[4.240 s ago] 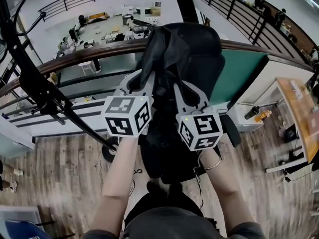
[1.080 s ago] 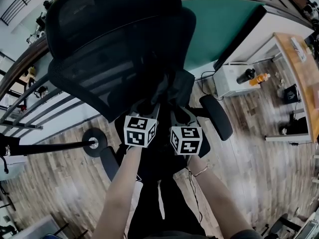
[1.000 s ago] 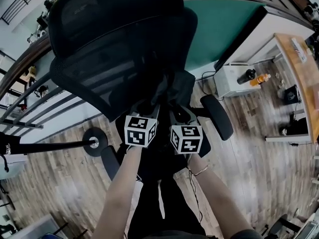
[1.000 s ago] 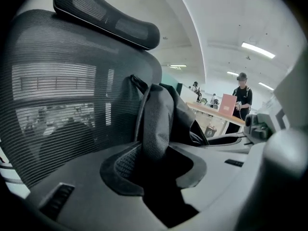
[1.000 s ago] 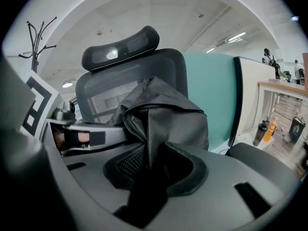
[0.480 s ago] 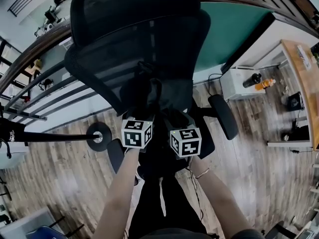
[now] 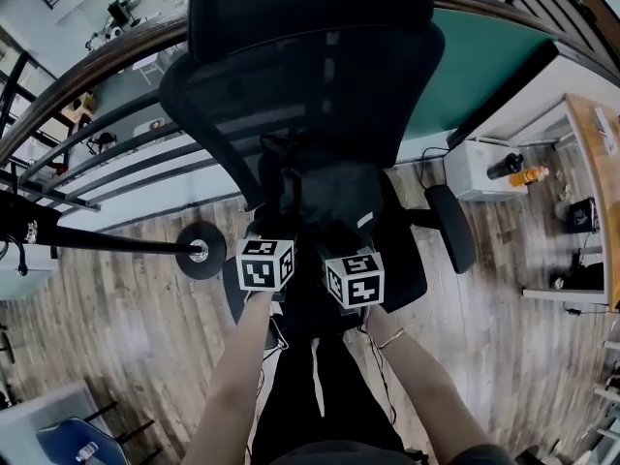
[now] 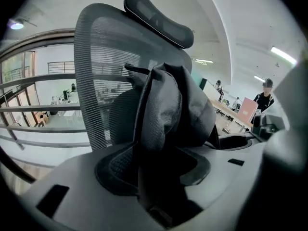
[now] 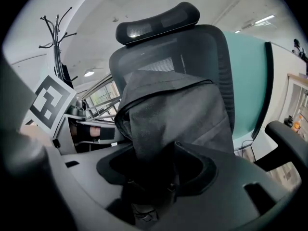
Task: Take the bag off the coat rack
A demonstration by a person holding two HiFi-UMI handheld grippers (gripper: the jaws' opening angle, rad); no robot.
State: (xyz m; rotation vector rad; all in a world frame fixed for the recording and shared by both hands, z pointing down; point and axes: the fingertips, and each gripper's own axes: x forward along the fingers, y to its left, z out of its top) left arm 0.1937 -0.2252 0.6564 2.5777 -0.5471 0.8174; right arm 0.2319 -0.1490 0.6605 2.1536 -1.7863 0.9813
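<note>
The dark grey bag point(image 7: 329, 197) rests on the seat of a black mesh office chair point(image 7: 291, 95), leaning against its backrest. My left gripper point(image 7: 276, 223) and right gripper point(image 7: 339, 232) sit side by side at the bag's near edge. In the left gripper view the bag point(image 8: 168, 109) rises just ahead of the left gripper point(image 8: 154, 177). Its jaws are opening, with a fold of fabric hanging loose between them. The right gripper point(image 9: 159, 177) is also opening, with the bag point(image 9: 178, 114) slumped into the gap. The black coat rack point(image 7: 107, 243) stands off to the left.
The coat rack's round base point(image 7: 201, 251) sits on the wood floor left of the chair. A chair armrest point(image 7: 452, 226) juts out at right. A white cabinet point(image 7: 484, 168) with bottles and a desk stand far right. A railing point(image 7: 87, 153) runs behind the chair. A person point(image 8: 266, 93) stands in the distance.
Earlier both grippers held the bag up in front of the chair; it now lies on the seat. Over the last second both grippers drew back toward me a little.
</note>
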